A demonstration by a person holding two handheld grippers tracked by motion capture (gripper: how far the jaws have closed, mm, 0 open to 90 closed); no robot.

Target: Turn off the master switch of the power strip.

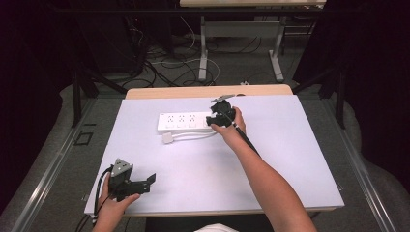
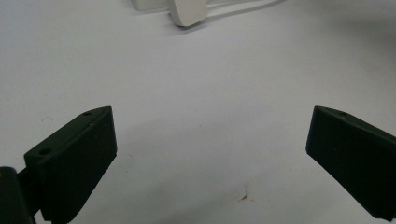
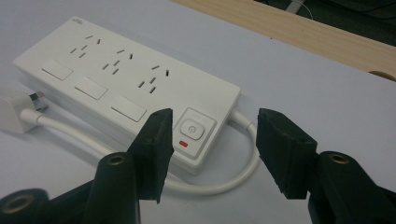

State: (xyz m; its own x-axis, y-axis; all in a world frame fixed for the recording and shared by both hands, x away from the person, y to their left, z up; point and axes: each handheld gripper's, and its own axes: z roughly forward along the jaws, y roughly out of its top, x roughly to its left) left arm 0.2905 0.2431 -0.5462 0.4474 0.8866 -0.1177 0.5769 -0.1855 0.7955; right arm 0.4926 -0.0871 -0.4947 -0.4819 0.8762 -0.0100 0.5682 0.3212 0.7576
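A white power strip [image 1: 183, 122] lies flat at the back middle of the table, its white cord [image 1: 193, 136] looping along its near side to a white plug [image 1: 167, 138]. In the right gripper view the strip [image 3: 116, 79] shows three socket groups, a round power button [image 3: 192, 129] and a small red light [image 3: 183, 143] at its near end. My right gripper [image 1: 215, 119] hovers open over that end, its jaws either side of the button [image 3: 212, 140]. My left gripper [image 1: 151, 180] rests open near the table's front left corner, jaws wide apart [image 2: 210, 154] over bare table, the plug [image 2: 187, 11] far ahead.
The table top [image 1: 270, 159] is covered in pale lilac, with a wooden edge [image 1: 208, 92] at the back. Beyond it stand table legs and cables on the floor [image 1: 203, 63]. Dark curtains flank both sides.
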